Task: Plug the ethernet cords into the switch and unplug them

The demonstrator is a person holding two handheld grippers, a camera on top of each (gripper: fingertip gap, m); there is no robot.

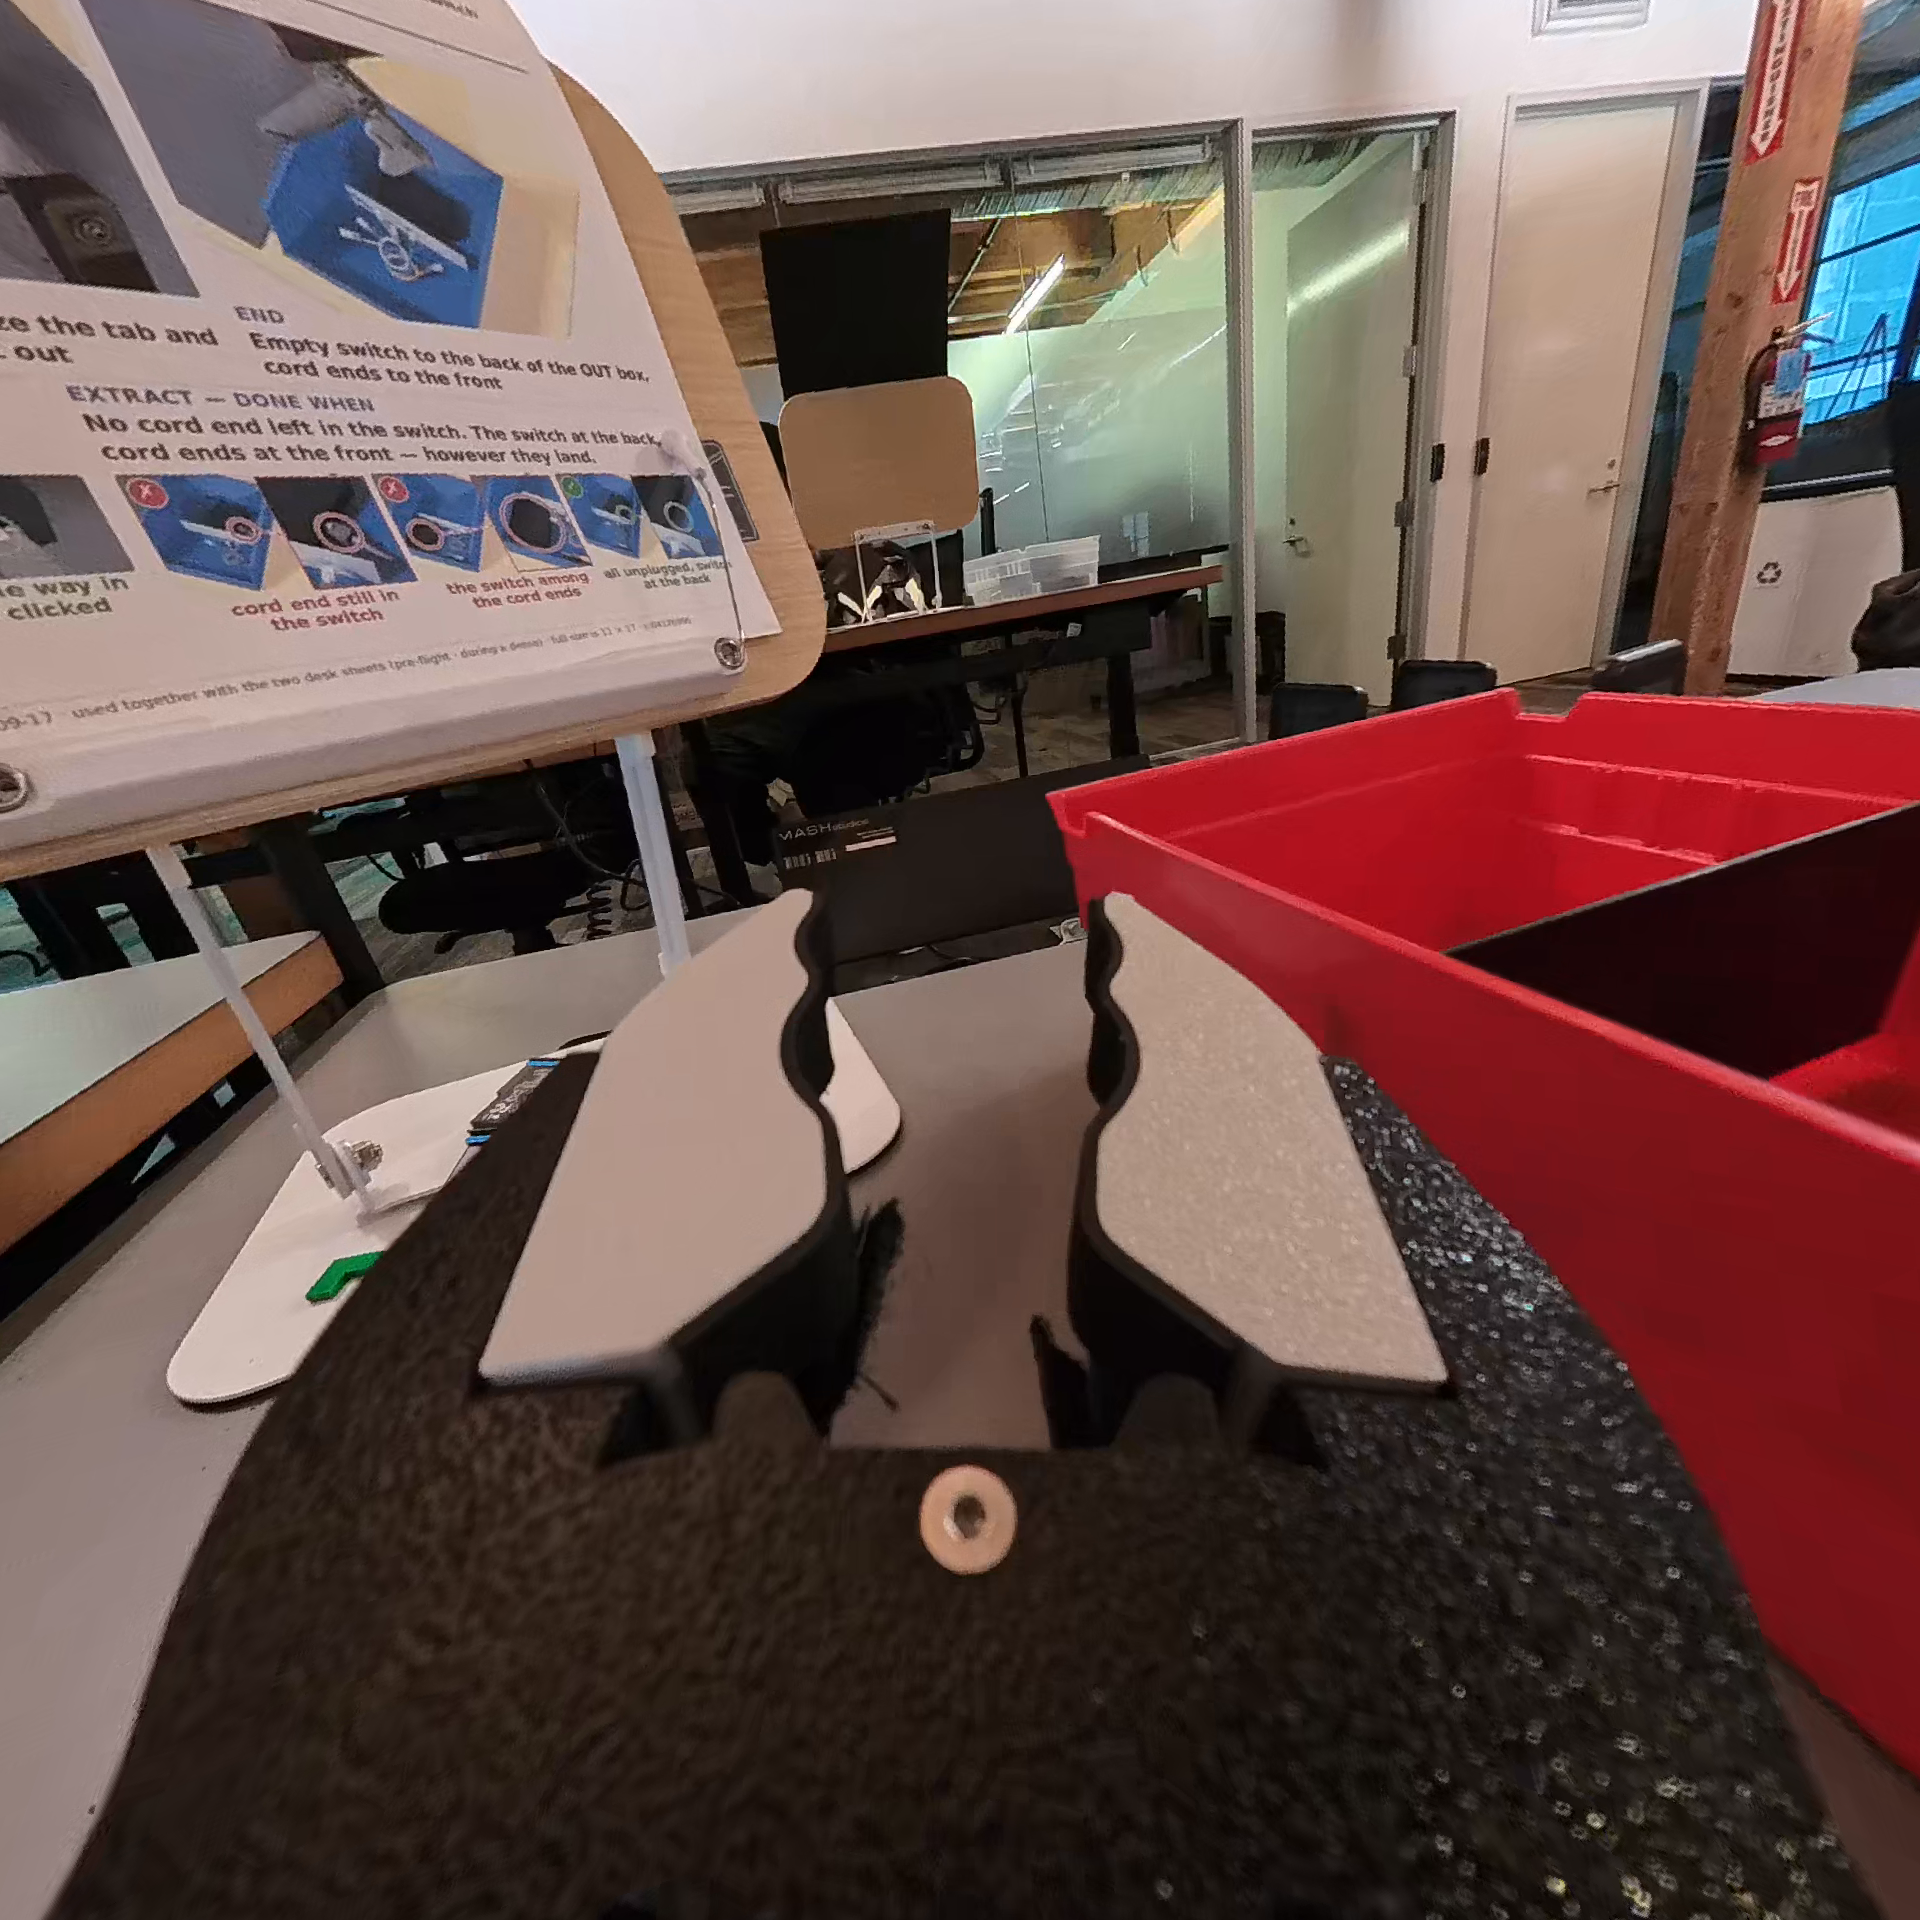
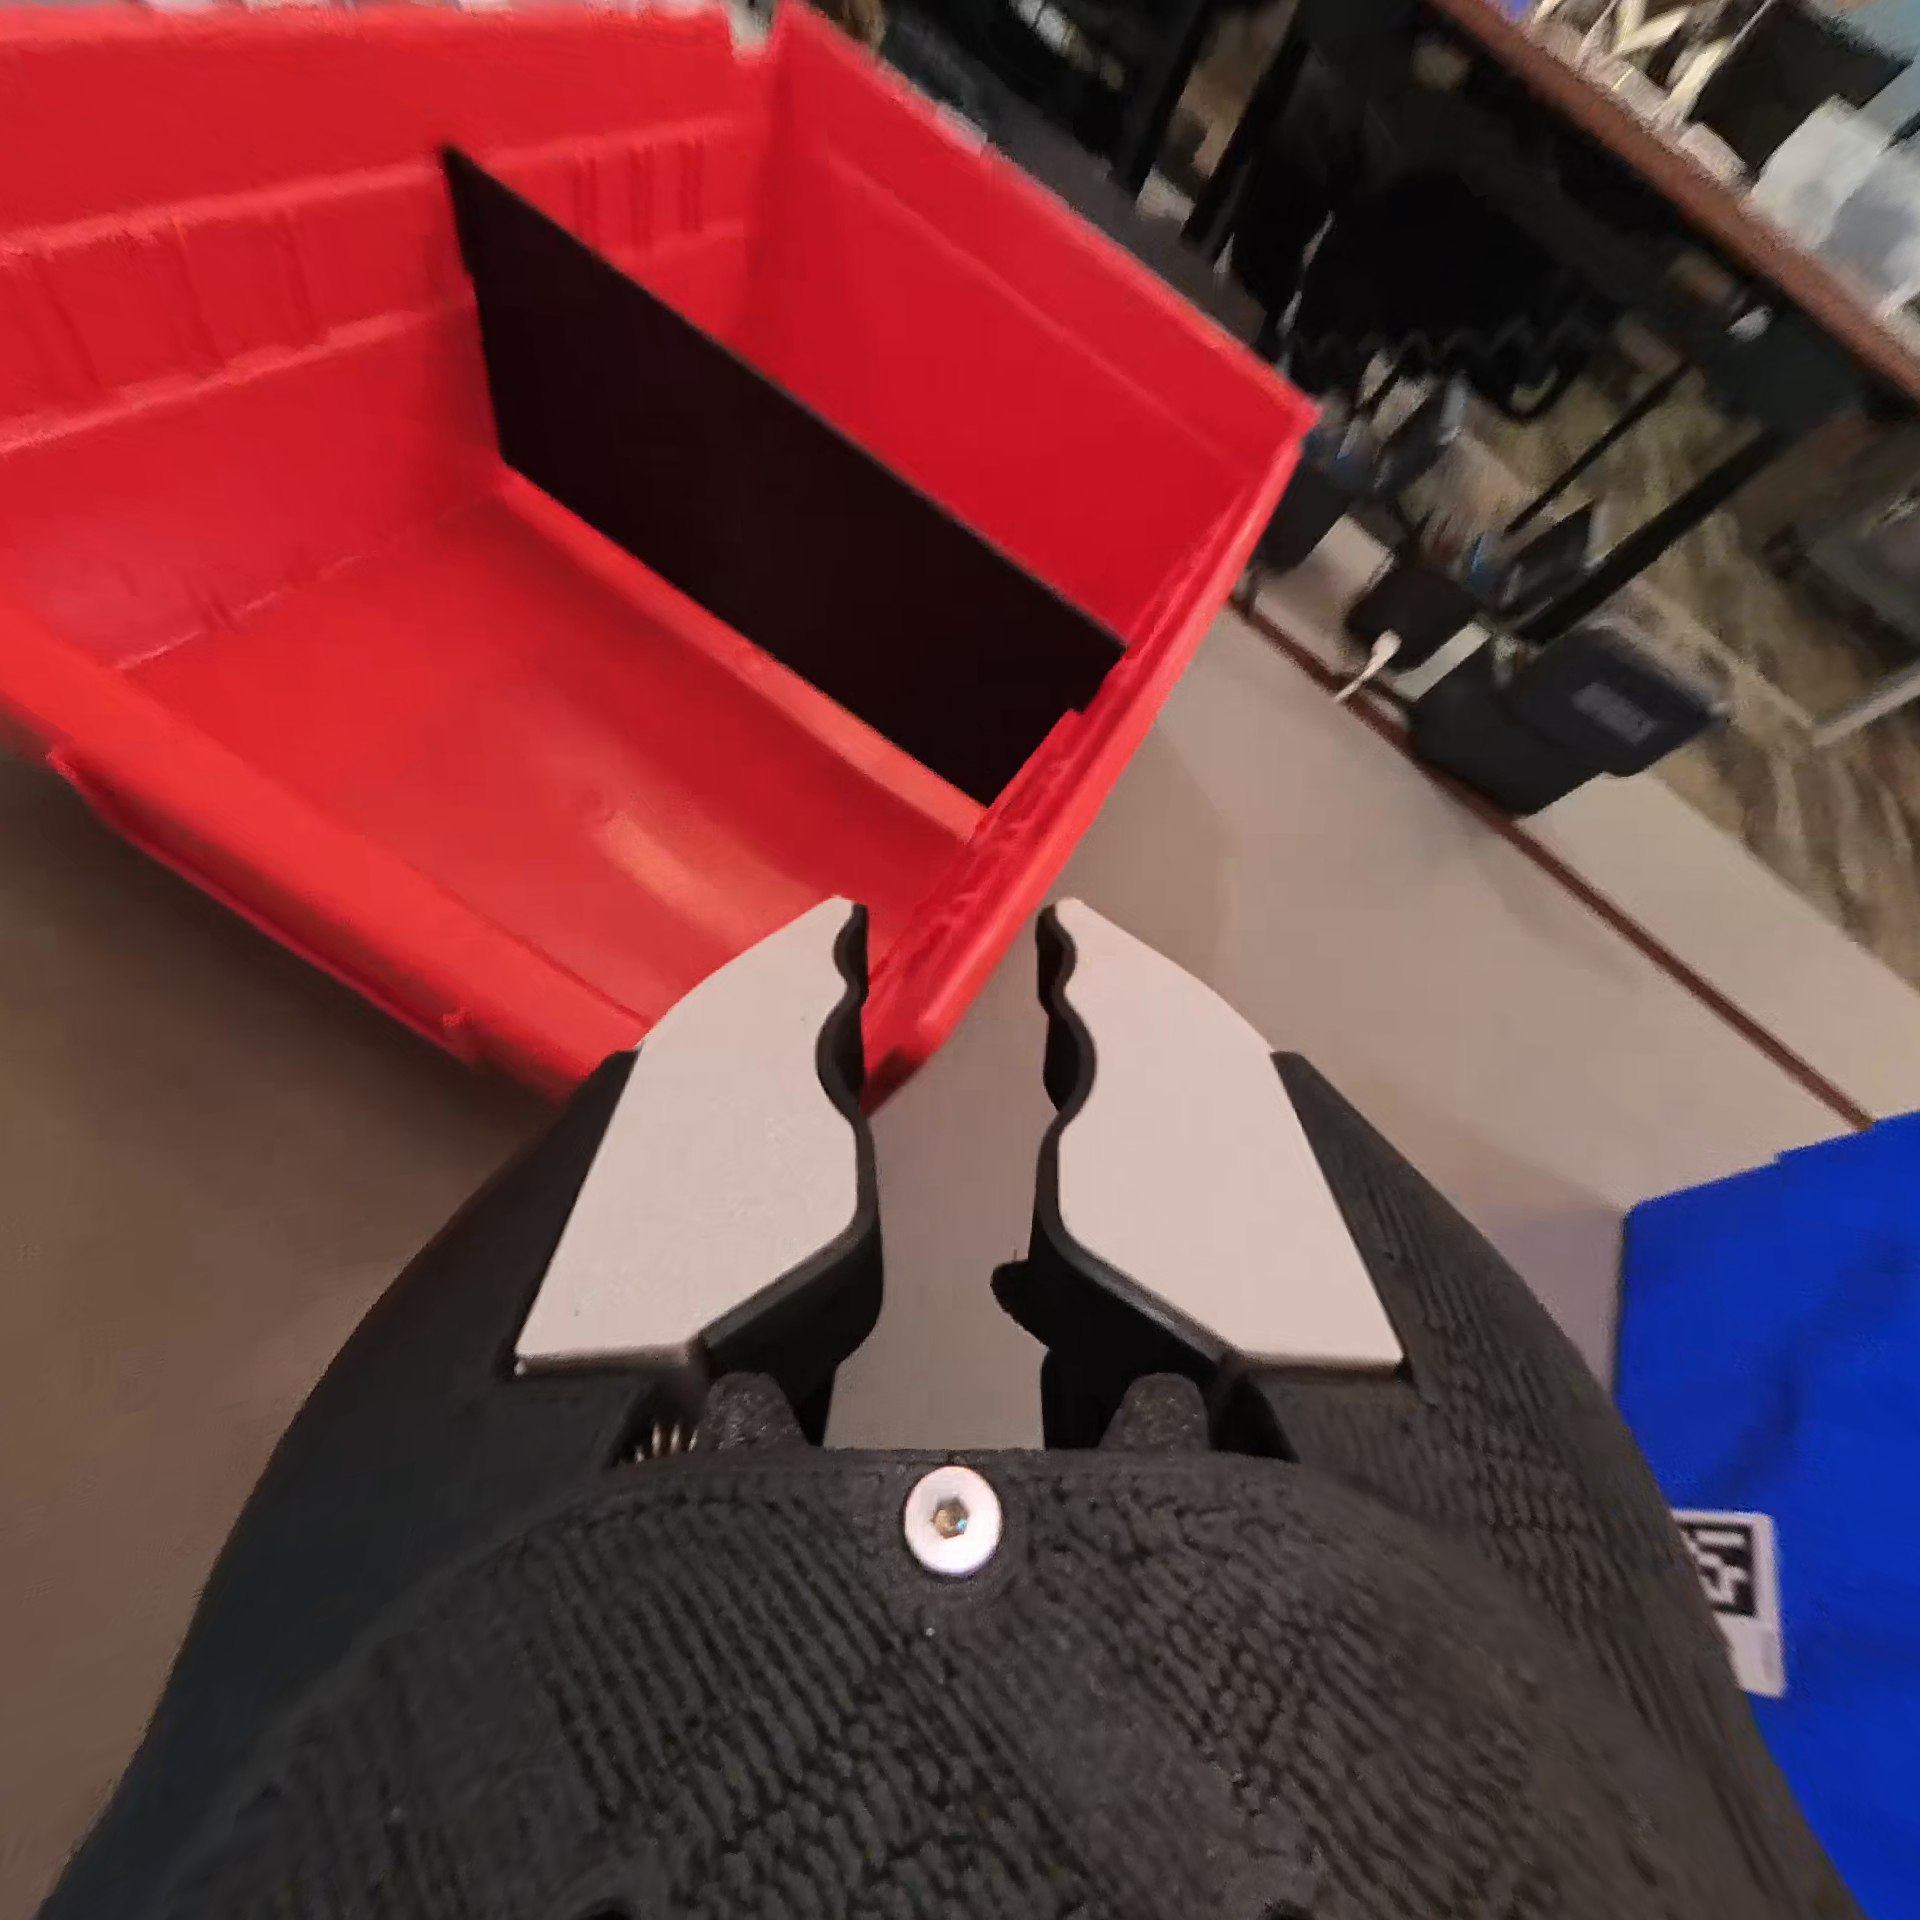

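Note:
My left gripper (image 1: 951, 925) is open and empty, low over the grey table (image 1: 987, 1049), just left of a red bin (image 1: 1455, 1143). The bin has a black divider (image 1: 1714, 966) across it. My right gripper (image 2: 948, 920) is open and empty, held above the near right corner of the same red bin (image 2: 436, 644), whose black divider (image 2: 769, 488) splits it in two. The near compartment looks bare. A blue bin (image 2: 1787, 1351) with a black-and-white marker tag sits at the right edge of the right wrist view.
An instruction sheet on a wooden board (image 1: 364, 364) stands on a white base (image 1: 343, 1226) left of the left gripper. A small green piece (image 1: 338, 1276) lies on the base. A black box (image 1: 935, 862) sits behind. Desks, chairs and cables lie beyond the table edge (image 2: 1558, 862). The grippers' ends are close to 30 cm from one another.

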